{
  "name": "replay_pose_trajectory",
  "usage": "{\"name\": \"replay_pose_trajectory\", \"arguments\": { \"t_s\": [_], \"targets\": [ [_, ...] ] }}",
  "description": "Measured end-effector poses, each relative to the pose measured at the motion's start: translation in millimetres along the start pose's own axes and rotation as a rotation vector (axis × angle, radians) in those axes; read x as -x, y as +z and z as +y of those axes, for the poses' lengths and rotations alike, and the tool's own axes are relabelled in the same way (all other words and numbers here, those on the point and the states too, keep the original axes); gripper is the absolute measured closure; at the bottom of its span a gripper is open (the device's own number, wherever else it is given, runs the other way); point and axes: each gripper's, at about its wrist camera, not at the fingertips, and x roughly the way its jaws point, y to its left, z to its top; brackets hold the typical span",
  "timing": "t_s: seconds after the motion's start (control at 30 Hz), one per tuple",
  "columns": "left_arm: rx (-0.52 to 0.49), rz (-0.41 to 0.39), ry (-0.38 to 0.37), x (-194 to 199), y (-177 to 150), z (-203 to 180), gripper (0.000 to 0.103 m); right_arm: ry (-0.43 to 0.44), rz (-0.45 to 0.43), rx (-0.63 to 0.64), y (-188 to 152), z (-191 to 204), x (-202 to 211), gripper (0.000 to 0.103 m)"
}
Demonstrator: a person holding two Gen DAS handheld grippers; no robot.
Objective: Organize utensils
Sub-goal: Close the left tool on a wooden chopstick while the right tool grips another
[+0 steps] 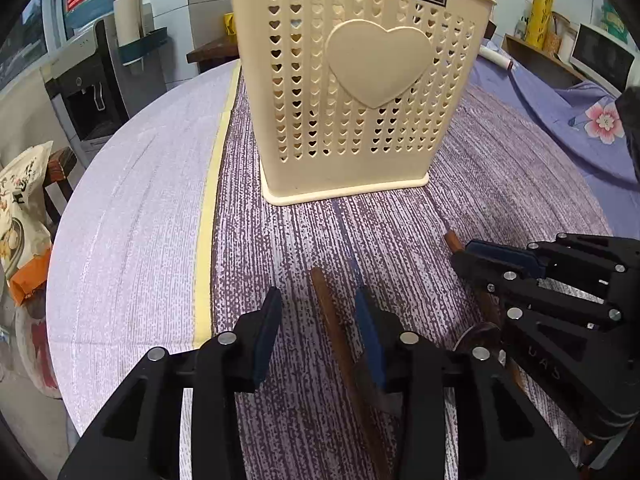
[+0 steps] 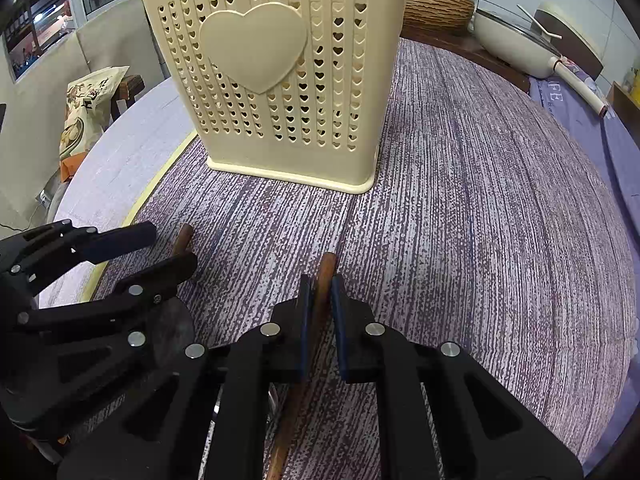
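A cream perforated utensil basket (image 1: 348, 92) with a heart emblem stands upright on the purple striped cloth (image 1: 500, 184); it also shows in the right wrist view (image 2: 280, 80). Utensil handles poke out of its top. My left gripper (image 1: 318, 304) is open, its fingers straddling a brown wooden handle (image 1: 326, 304) lying on the cloth. My right gripper (image 2: 320, 292) is shut on a second brown wooden handle (image 2: 326, 268). In the left wrist view the right gripper (image 1: 472, 252) sits at the right over that handle (image 1: 454, 240). The left gripper (image 2: 168, 248) shows at the left of the right wrist view.
A snack bag (image 1: 20, 216) leans at the left off the table. A water dispenser (image 1: 80, 80) stands behind. A white pan (image 2: 524, 44) and woven mat (image 2: 436, 8) sit at the far right. A floral purple cloth (image 1: 580, 120) covers the right side.
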Motion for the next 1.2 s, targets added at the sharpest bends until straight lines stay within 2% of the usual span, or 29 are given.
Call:
{"name": "replay_pose_trajectory", "arguments": {
  "t_s": [0.23, 0.43, 0.6, 1.2],
  "targets": [
    [-0.015, 0.001, 0.022, 0, -2, -3, 0.071, -0.014, -0.005, 0.005, 0, 3, -1, 0.092],
    [-0.043, 0.003, 0.021, 1, -1, -11, 0.087, -0.018, -0.004, 0.004, 1, 4, -1, 0.092],
    [-0.042, -0.003, 0.021, 0, 0, -12, 0.093, -0.023, -0.002, 0.005, 1, 7, -2, 0.092],
    [-0.029, -0.020, 0.010, -8, 10, -4, 0.094, -0.018, -0.011, -0.008, 4, 4, -4, 0.093]
  ]
}}
